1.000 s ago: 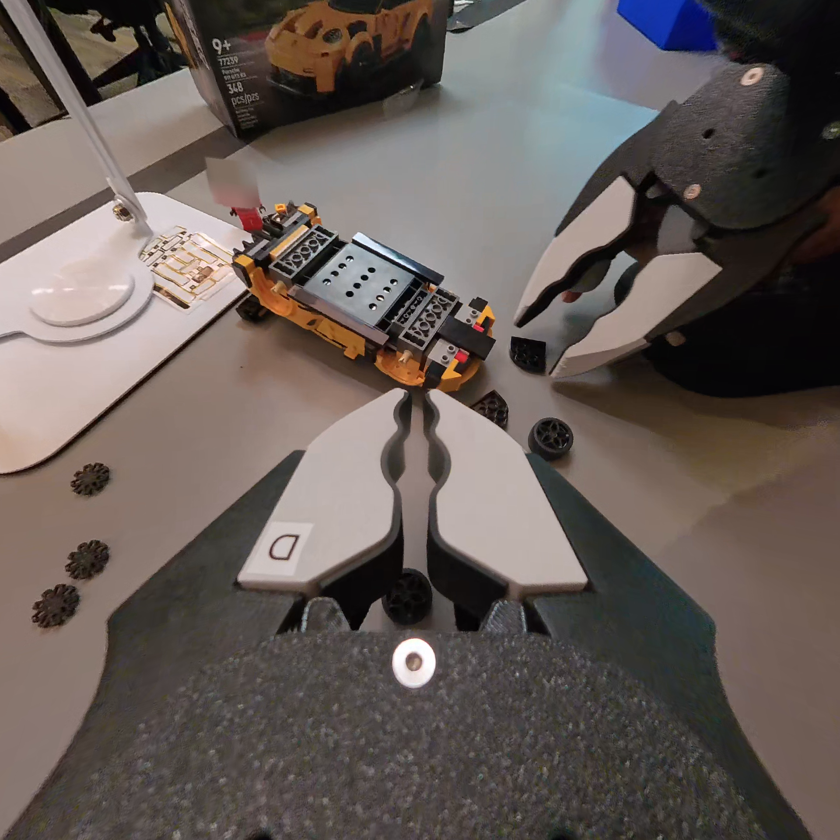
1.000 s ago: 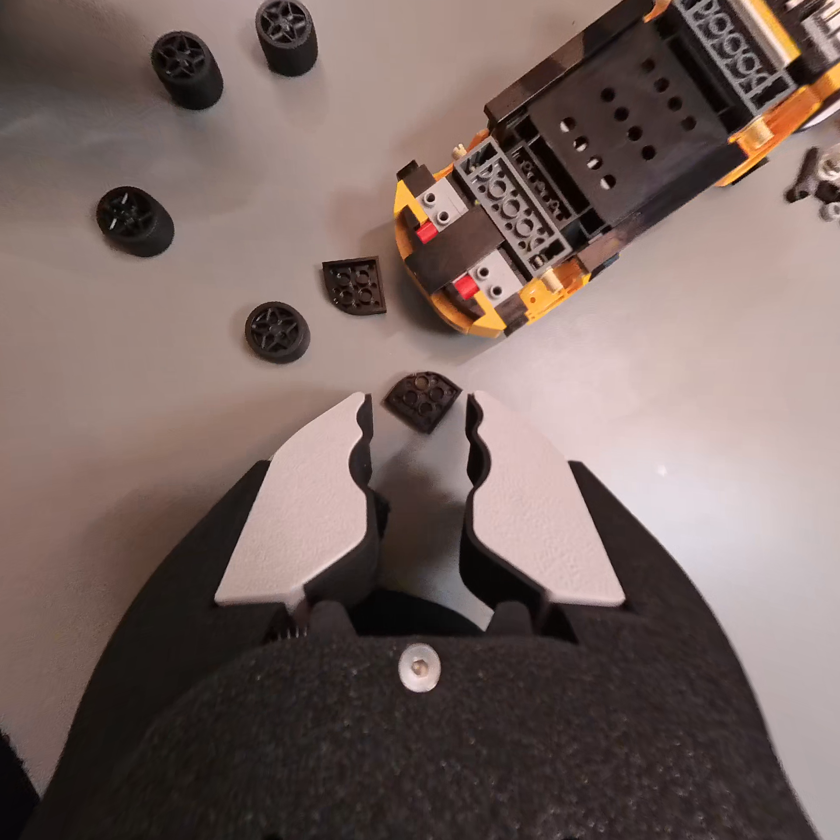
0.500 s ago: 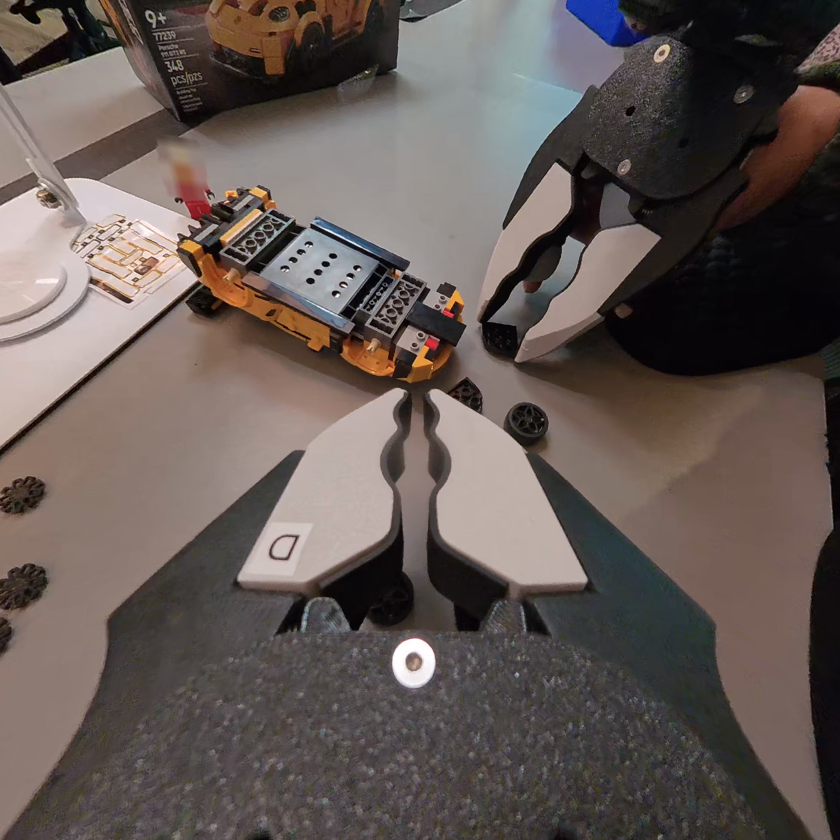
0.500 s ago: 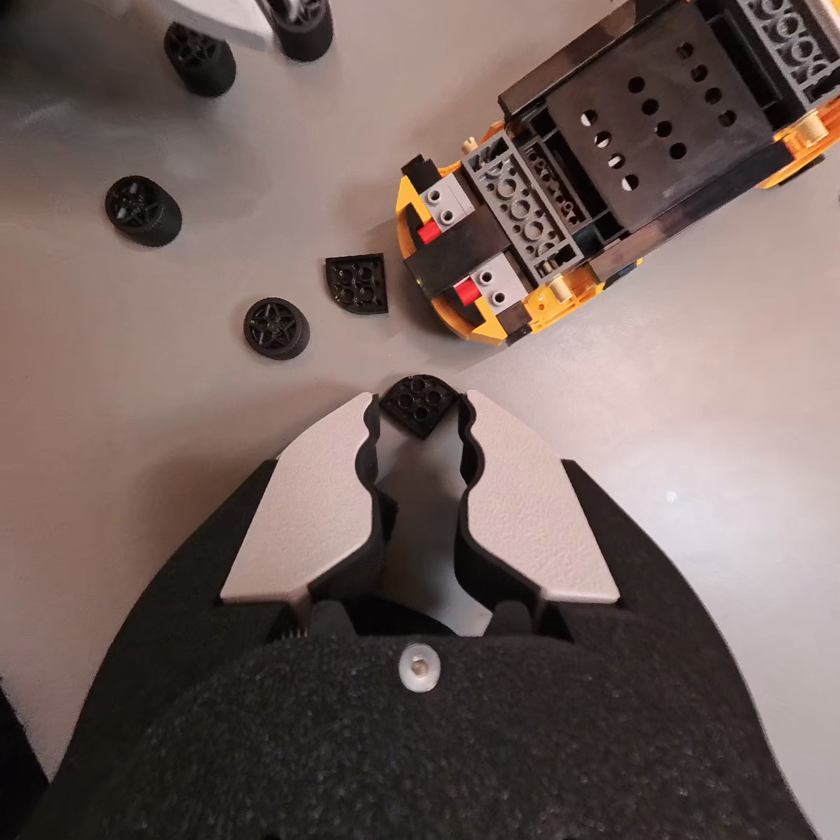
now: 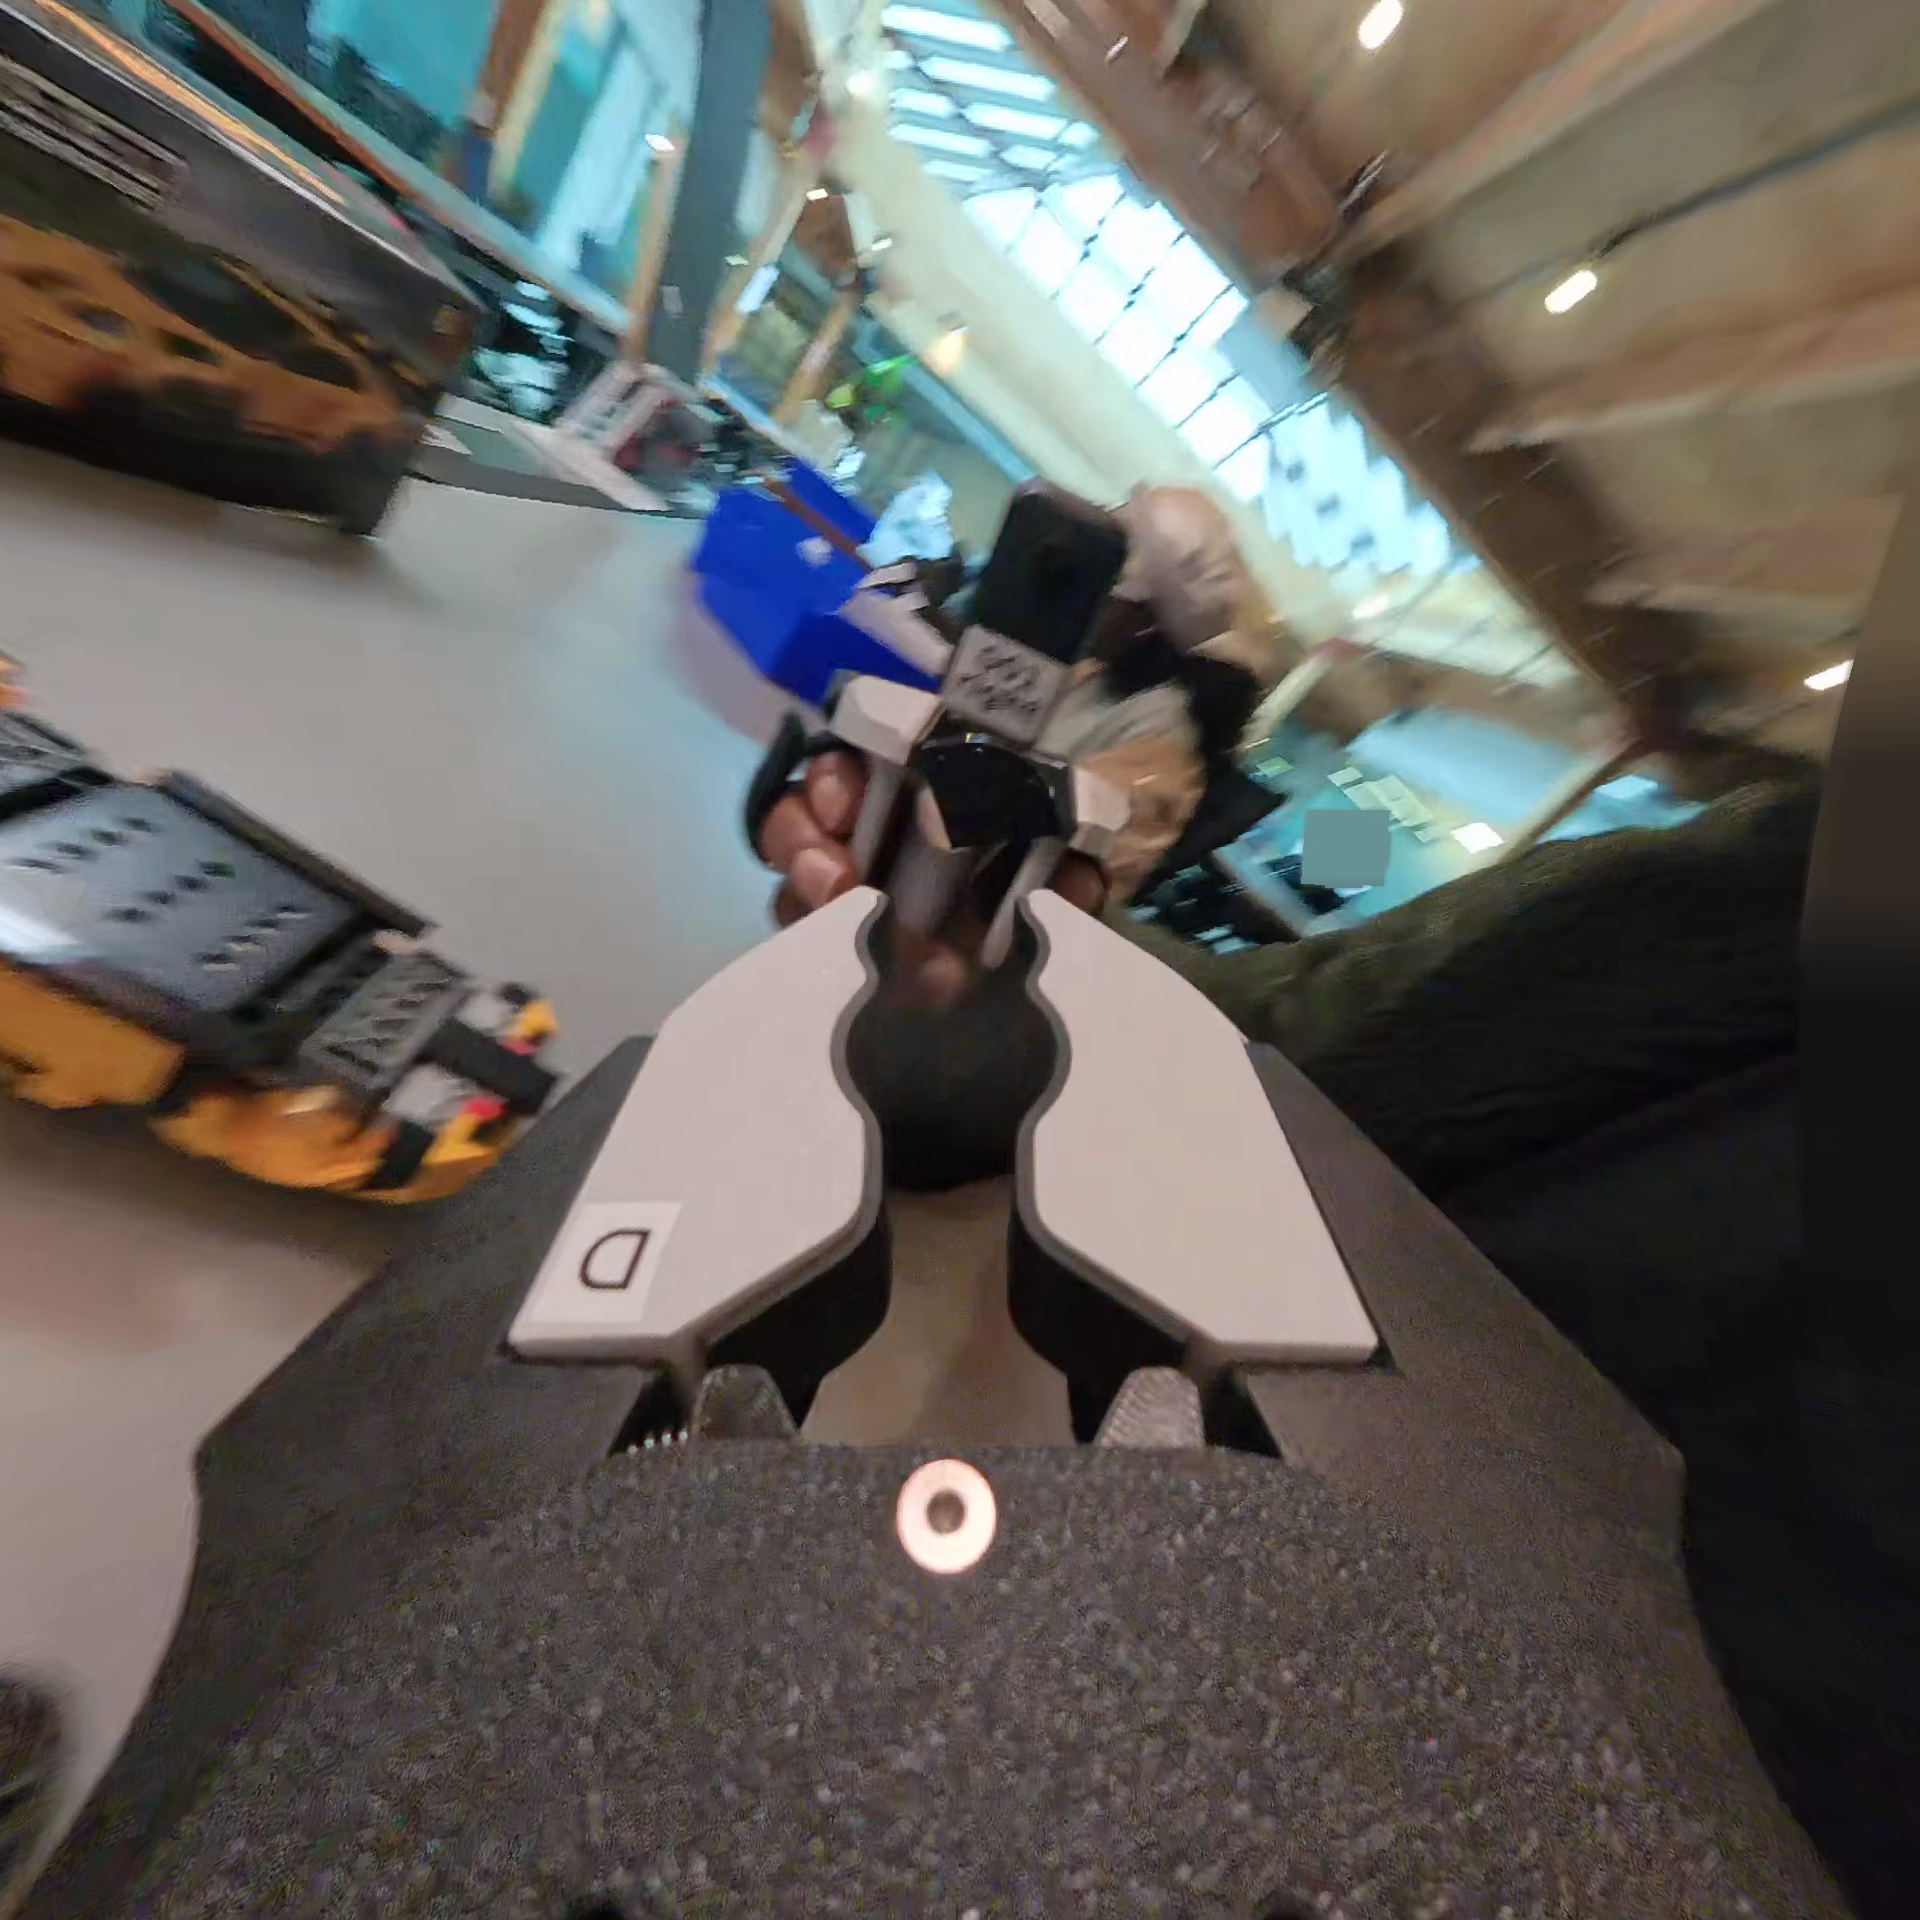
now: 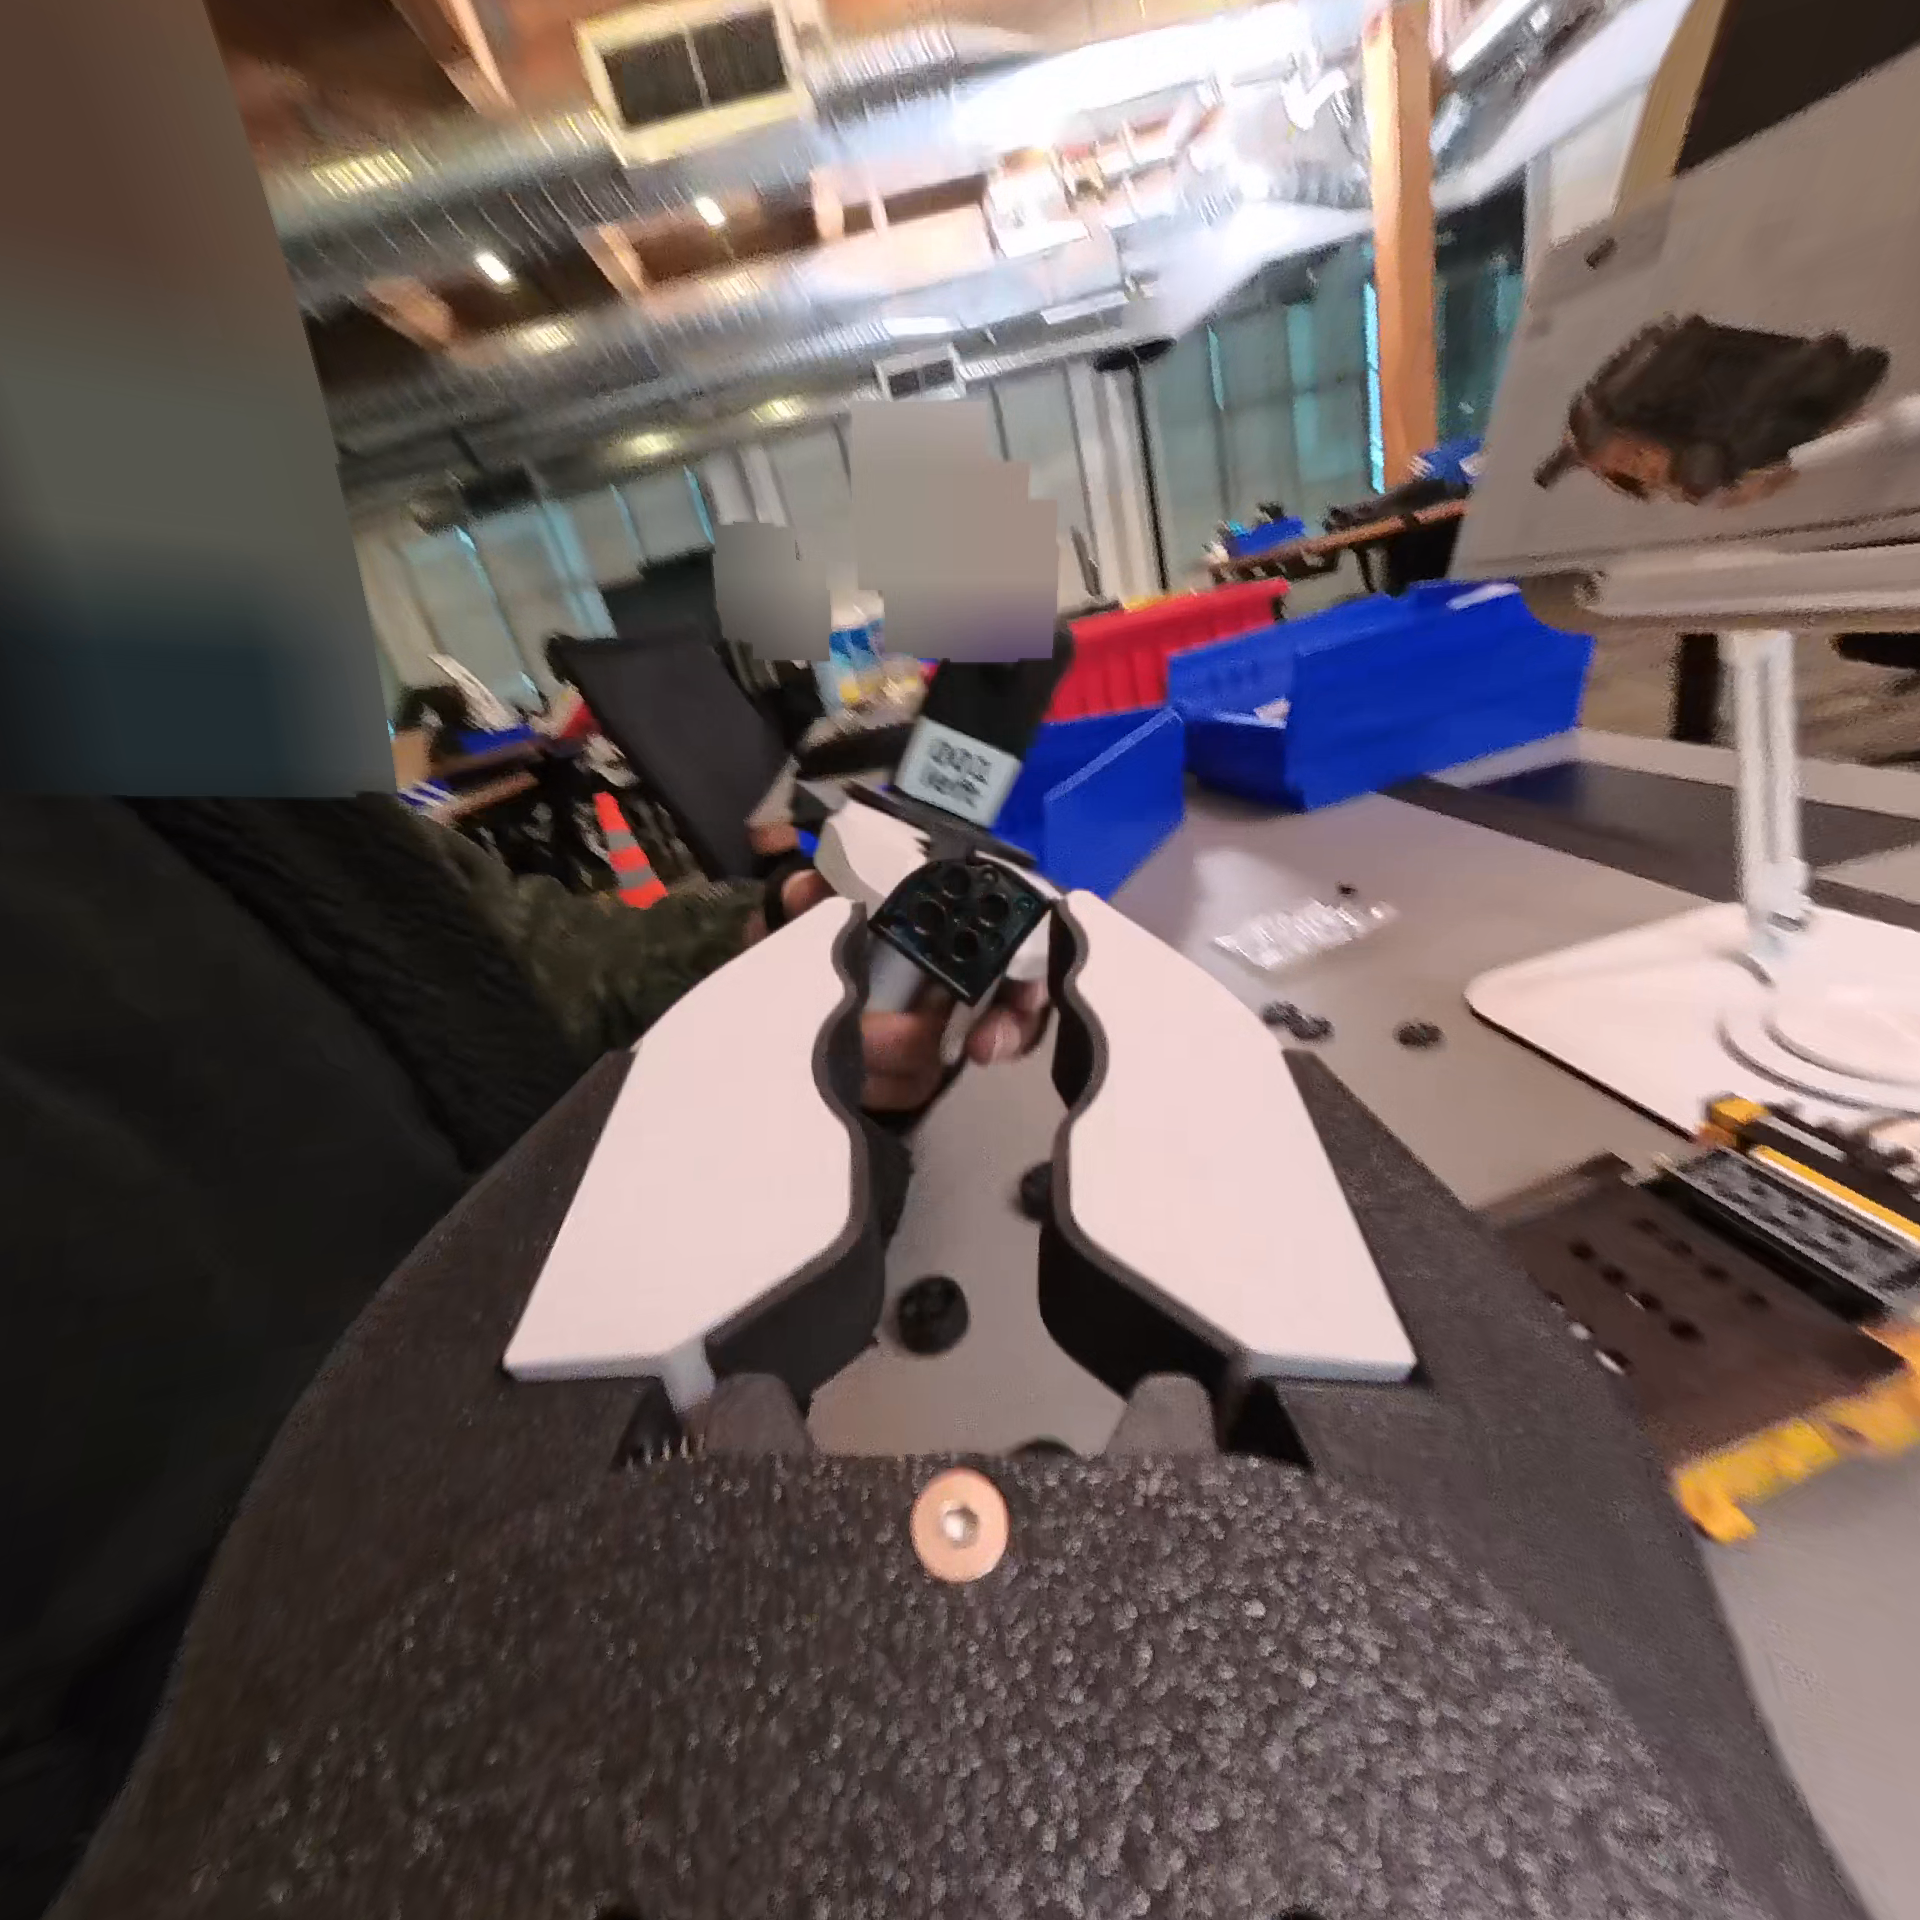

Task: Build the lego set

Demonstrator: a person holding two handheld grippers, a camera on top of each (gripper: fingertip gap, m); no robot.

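my two grippers are lifted off the grey table (image 6: 1558, 894) and point at each other, and both views are blurred. the right gripper (image 6: 954, 914) has its fingers drawn narrow and pinches a small black quarter-round plate (image 6: 961, 925) by its edges at the very tips, the underside with its round sockets facing the camera. from the left wrist view that same plate (image 5: 982, 800) shows as a dark shape between the far gripper's tips.

the left gripper (image 5: 951, 909) has its fingers a little apart, with nothing between them.

taking the upside-down yellow and black lego car (image 5: 208, 987) as my landmark: it lies on the table, and the held plate hangs in the air above and beside its nose end. the car (image 6: 1714, 1236) sits just right of my right gripper. loose black wheels (image 6: 930, 1311) lie on the table beside the car, under the right gripper. beyond the car stands a white lamp base (image 6: 1621, 997), and farther back blue bins (image 6: 1371, 696). the set's box (image 5: 208, 343) stands behind the car.
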